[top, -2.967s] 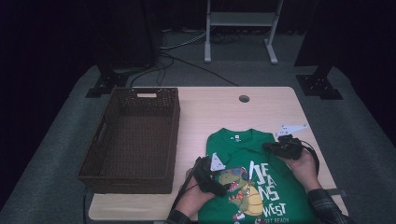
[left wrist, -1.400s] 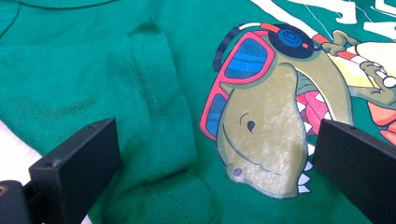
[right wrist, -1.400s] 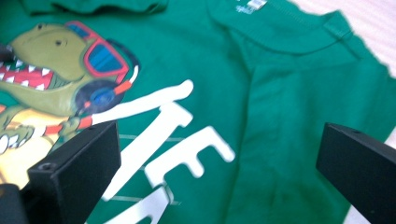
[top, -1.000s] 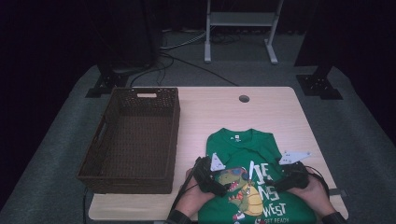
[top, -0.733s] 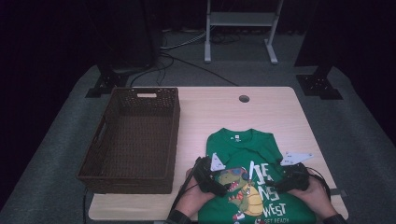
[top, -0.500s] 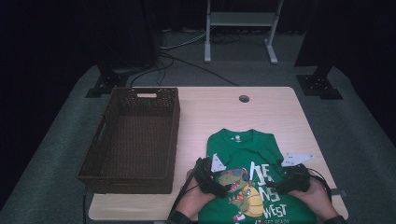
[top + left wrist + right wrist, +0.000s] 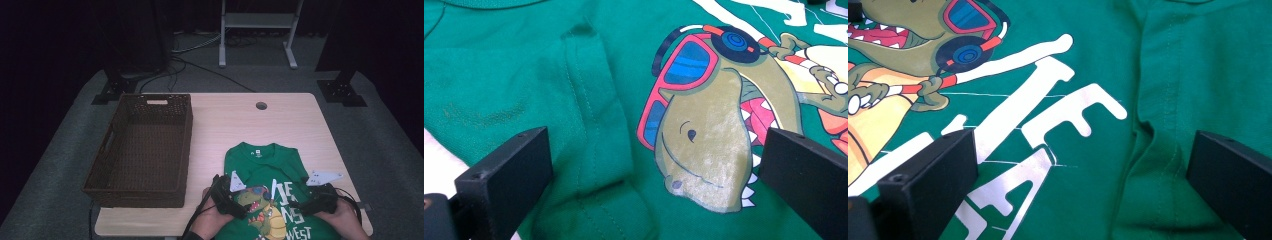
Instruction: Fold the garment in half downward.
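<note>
Over at about nine o'clock on the table sits a dark wicker basket, open-topped with woven walls and a handle slot at its far end; as far as I can see, nothing lies in it. At roughly five o'clock, near the front edge, lies the green T-shirt, spread flat with its collar pointing away and a dinosaur print in sunglasses and headphones on the chest. The left gripper hovers over the shirt's folded-in left sleeve, jaws spread wide with nothing between them. The right gripper sits over the opposite folded sleeve beside the white lettering, its jaws likewise parted and empty. I'd judge the shirt light, soft and floppy, so it will sag and slide unless pinched through several layers; the doubled cloth along each sleeve fold looks the firmest place to take hold, one gripper per side.
</note>
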`<state>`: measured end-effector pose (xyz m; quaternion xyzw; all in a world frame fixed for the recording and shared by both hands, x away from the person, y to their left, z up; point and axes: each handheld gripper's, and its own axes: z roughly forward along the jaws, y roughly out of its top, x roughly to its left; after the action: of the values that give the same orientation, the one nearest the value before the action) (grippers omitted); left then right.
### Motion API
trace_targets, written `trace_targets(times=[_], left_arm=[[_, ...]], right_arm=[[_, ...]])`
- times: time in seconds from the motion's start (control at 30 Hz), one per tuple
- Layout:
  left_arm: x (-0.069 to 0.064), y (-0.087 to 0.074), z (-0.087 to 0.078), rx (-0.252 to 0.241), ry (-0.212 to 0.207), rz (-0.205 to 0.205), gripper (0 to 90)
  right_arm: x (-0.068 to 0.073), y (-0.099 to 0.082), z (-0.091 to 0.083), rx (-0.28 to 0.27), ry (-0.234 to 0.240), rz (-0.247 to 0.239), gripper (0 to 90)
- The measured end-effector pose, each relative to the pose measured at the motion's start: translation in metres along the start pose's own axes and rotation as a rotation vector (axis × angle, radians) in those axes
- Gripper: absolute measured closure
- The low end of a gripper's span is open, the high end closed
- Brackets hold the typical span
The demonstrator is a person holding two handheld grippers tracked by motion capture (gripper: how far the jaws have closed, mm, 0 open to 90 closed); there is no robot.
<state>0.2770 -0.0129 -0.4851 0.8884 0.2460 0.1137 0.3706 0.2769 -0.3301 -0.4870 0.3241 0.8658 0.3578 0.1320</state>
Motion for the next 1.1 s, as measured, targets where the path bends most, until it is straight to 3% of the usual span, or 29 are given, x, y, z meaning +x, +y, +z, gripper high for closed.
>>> trace_targets(times=[0.57,1.1], left_arm=[[-0.028,-0.002,-0.003,0.0,0.003,0.007,0.0],[-0.019,0.004,-0.01,-0.019,-0.018,0.017,0.0]], right_arm=[[0.012,-0.02,-0.02,0.002,-0.003,0.003,0.0],[0.013,-0.021,-0.02,0.002,-0.004,0.005,0.0]])
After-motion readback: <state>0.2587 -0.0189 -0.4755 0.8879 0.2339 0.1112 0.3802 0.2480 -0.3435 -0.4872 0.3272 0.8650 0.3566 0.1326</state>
